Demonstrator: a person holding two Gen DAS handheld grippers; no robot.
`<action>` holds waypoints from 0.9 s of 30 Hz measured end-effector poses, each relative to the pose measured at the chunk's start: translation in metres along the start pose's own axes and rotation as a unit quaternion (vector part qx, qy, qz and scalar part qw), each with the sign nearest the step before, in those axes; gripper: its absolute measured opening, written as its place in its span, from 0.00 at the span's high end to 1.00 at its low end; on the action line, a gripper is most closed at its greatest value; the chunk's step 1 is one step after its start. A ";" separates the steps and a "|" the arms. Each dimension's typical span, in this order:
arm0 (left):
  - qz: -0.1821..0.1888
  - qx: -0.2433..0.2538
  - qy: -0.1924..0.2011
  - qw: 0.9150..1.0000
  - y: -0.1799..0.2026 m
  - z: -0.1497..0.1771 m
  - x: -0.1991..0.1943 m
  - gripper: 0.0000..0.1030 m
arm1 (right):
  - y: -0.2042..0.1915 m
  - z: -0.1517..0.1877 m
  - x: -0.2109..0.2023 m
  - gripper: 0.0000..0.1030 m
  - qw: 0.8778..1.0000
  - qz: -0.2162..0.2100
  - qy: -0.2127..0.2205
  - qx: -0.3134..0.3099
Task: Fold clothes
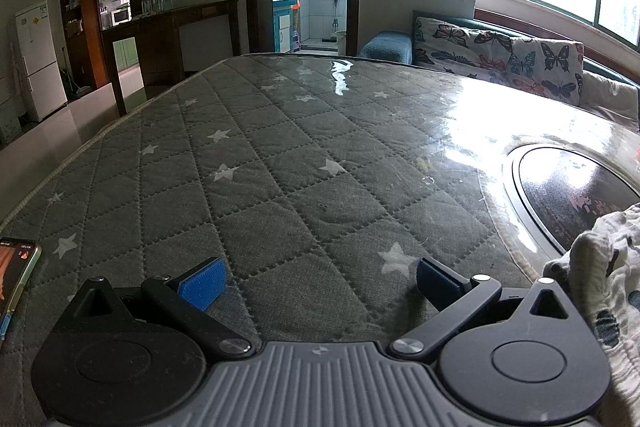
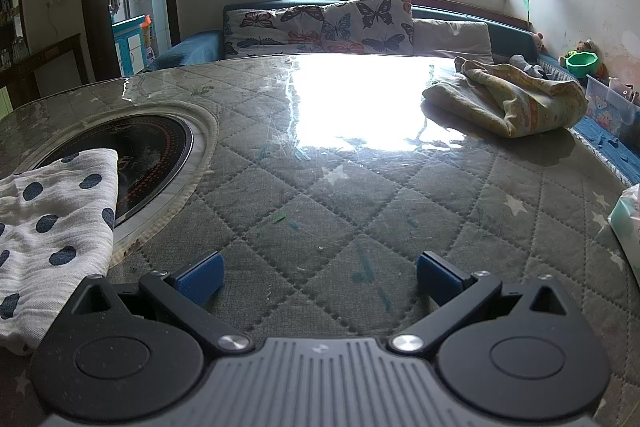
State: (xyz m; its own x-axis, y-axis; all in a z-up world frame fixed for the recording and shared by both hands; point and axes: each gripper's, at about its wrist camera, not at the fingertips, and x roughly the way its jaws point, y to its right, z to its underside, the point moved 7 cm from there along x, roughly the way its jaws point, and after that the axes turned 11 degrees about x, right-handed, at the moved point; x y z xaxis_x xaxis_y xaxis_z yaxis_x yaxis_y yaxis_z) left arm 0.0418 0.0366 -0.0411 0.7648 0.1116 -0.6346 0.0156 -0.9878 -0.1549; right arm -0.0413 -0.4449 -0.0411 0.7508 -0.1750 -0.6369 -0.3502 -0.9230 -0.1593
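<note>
The left gripper [image 1: 318, 281] hovers low over the quilted, star-printed counter [image 1: 280, 155], its blue fingers [image 1: 204, 283] spread wide and empty. The right gripper [image 2: 320, 277] sits the same way, wide apart with nothing between. The white dotted garment [image 2: 52, 227] lies crumpled near the counter's near edge, between the two grippers, partly over the round black inset plate [image 2: 152, 151]. A yellowish folded cloth [image 2: 516, 103] rests by the far right corner. A phone [image 1: 16, 271] lies at the near left edge
</note>
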 end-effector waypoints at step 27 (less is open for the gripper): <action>-0.001 0.001 0.000 1.000 0.005 0.000 0.002 0.00 | 0.000 0.001 0.001 0.00 1.000 0.000 0.001 0.000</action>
State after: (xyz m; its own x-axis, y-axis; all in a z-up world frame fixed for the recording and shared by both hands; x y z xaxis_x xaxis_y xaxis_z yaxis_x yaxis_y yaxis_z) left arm 0.0438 0.0321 -0.0429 0.7646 0.1137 -0.6344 0.0159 -0.9873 -0.1578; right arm -0.0413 -0.4449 -0.0420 0.7514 -0.1755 -0.6361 -0.3502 -0.9230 -0.1591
